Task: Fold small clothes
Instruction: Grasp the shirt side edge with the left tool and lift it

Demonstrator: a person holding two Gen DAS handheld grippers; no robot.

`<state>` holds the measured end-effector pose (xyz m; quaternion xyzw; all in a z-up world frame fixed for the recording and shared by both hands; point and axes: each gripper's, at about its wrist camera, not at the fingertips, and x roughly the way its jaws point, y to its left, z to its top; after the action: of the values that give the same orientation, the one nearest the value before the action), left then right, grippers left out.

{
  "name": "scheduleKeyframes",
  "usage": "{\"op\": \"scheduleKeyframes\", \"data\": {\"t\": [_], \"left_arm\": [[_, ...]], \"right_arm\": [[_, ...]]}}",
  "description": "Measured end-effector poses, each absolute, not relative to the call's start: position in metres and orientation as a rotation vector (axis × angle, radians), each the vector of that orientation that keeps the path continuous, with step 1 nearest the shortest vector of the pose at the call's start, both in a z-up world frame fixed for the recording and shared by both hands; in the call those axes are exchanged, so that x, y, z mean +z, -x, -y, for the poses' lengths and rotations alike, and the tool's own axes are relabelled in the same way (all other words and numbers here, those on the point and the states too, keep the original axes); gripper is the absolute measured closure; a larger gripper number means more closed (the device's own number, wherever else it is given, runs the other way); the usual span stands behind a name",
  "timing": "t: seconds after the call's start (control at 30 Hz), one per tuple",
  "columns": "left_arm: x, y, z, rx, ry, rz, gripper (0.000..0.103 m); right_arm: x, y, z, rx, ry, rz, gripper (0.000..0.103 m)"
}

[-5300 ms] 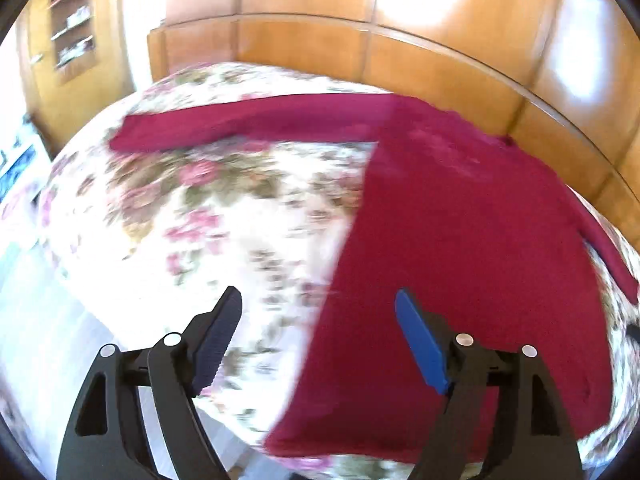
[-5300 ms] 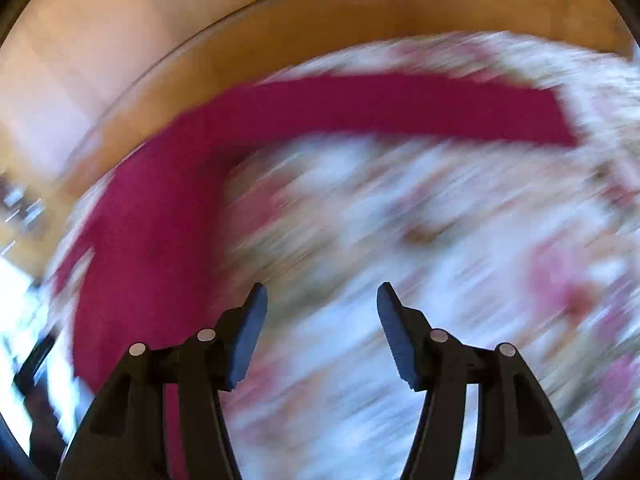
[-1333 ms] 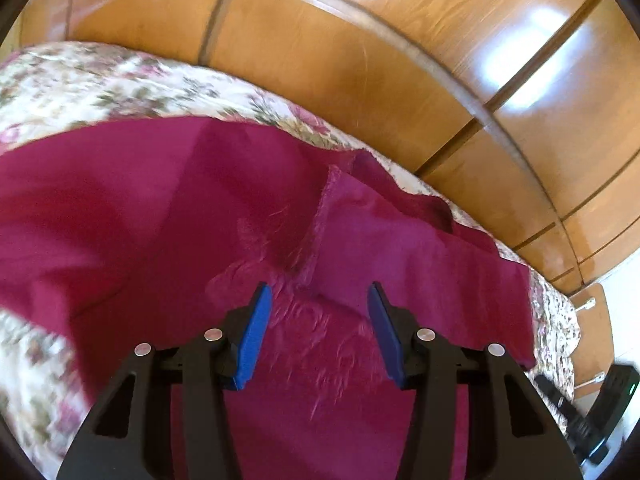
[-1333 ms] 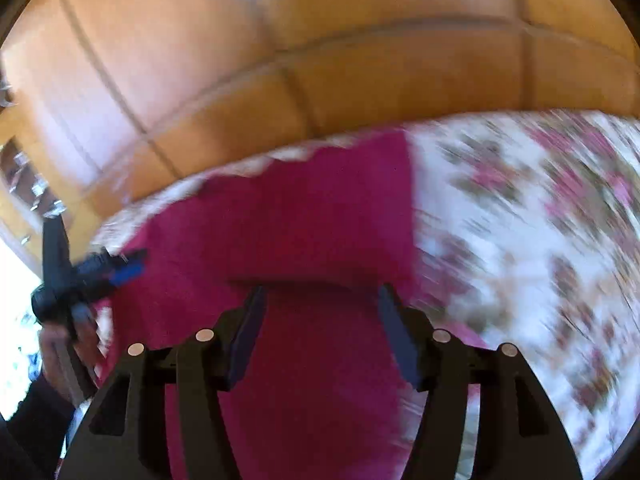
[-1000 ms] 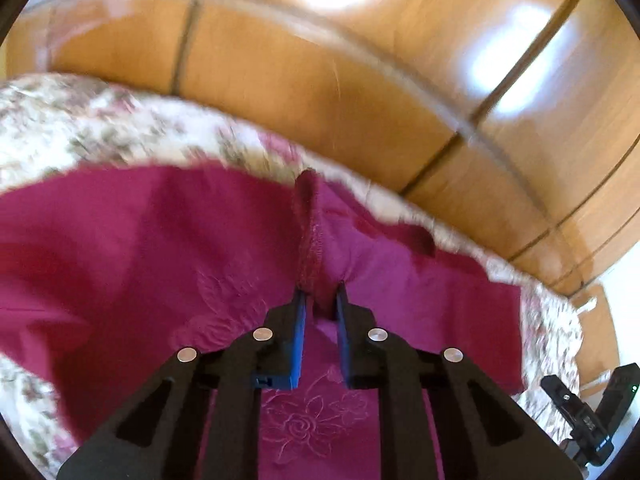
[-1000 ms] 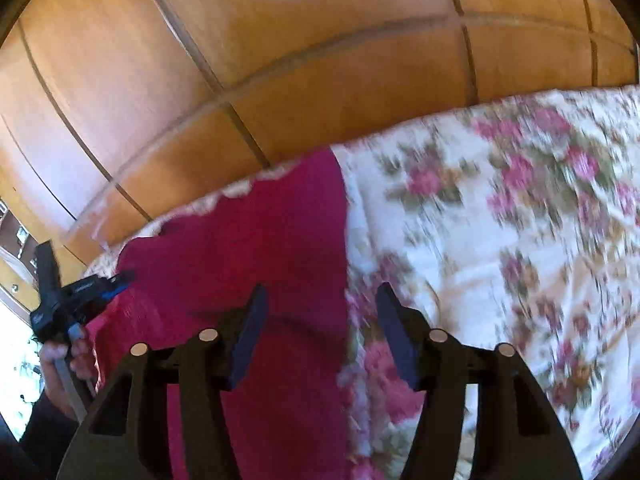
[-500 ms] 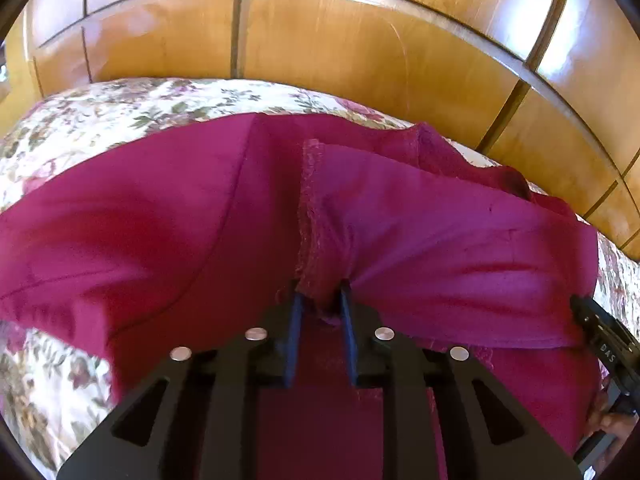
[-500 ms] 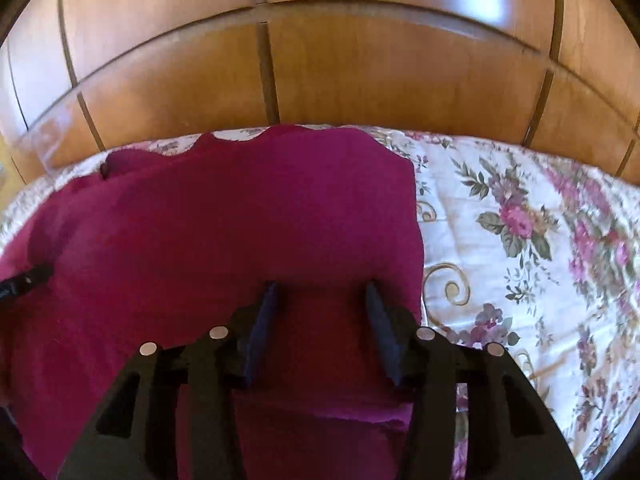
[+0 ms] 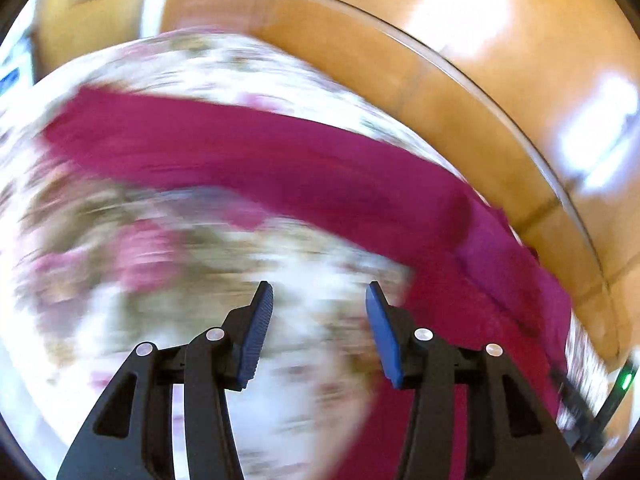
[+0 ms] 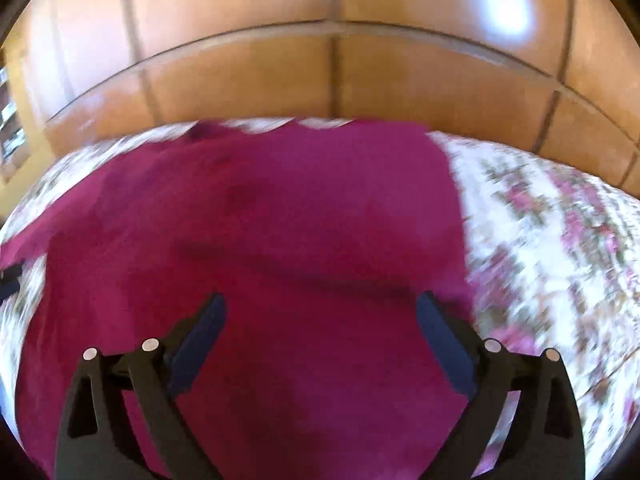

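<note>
A dark red long-sleeved garment (image 10: 288,232) lies on a floral bedspread (image 10: 560,240). In the right wrist view its right side is folded in over the body, leaving a straight right edge. My right gripper (image 10: 320,320) is open and empty just above the lower body of the garment. In the left wrist view, which is blurred by motion, the left sleeve (image 9: 224,148) stretches out to the left. My left gripper (image 9: 318,308) is open and empty over the bedspread (image 9: 160,272), below that sleeve and left of the garment's body (image 9: 500,280).
A wooden headboard (image 10: 332,76) and wood-panelled wall run along the far side of the bed. The other gripper's black body (image 9: 588,420) shows at the lower right of the left wrist view. Shelves (image 10: 10,120) are on the far left.
Both grippers have opened and let go of the folded-in sleeve, which now lies on the body. My left gripper has swung left, out over the bedspread below the left sleeve.
</note>
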<state>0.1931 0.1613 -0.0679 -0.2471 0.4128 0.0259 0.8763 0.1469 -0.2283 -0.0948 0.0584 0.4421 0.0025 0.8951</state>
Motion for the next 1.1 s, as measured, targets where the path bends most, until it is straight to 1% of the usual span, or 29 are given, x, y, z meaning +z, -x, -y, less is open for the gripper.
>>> {"op": "scheduleKeyframes", "data": {"t": [0.1,0.2,0.37,0.5,0.57,0.67,0.7,0.8,0.87,0.97,1.0,1.1], "left_arm": [[-0.067,-0.166,-0.235,0.189,0.641,-0.794,0.055],[-0.069,-0.149,-0.297,0.304,0.753,-0.742,0.055],[-0.077,-0.147,-0.359,0.393,0.862,-0.713,0.055],[-0.082,-0.164,-0.377,0.382,0.903,-0.716,0.055],[-0.084,-0.179,-0.380,0.371,0.918,-0.725,0.056],[-0.090,-0.202,-0.384,0.412,0.904,-0.765,0.065],[-0.093,-0.207,-0.387,0.422,0.905,-0.773,0.075],[-0.089,-0.219,-0.385,0.440,0.861,-0.785,0.095],[-0.070,-0.225,-0.366,0.378,0.791,-0.751,0.095],[-0.032,-0.228,-0.318,0.219,0.676,-0.685,0.095],[-0.016,-0.228,-0.291,0.143,0.631,-0.657,0.095],[0.007,-0.228,-0.229,-0.006,0.544,-0.620,0.095]], "right_arm": [[-0.117,-0.139,0.205,0.024,-0.064,-0.965,0.002],[-0.121,-0.139,0.202,0.012,-0.055,-0.972,0.002],[-0.124,-0.140,0.208,0.031,-0.096,-0.982,0.002],[-0.122,-0.139,0.204,0.016,-0.067,-0.971,0.002],[-0.122,-0.138,0.202,0.012,-0.061,-0.969,0.002],[-0.122,-0.138,0.202,0.005,-0.053,-0.968,0.002],[-0.123,-0.138,0.202,0.005,-0.051,-0.968,0.002],[-0.123,-0.137,0.202,0.004,-0.050,-0.966,0.002],[-0.123,-0.137,0.202,0.004,-0.050,-0.966,0.002],[-0.123,-0.138,0.202,0.005,-0.053,-0.966,0.002],[-0.123,-0.138,0.202,0.005,-0.054,-0.965,0.002],[-0.123,-0.138,0.203,0.006,-0.054,-0.966,0.002]]}}
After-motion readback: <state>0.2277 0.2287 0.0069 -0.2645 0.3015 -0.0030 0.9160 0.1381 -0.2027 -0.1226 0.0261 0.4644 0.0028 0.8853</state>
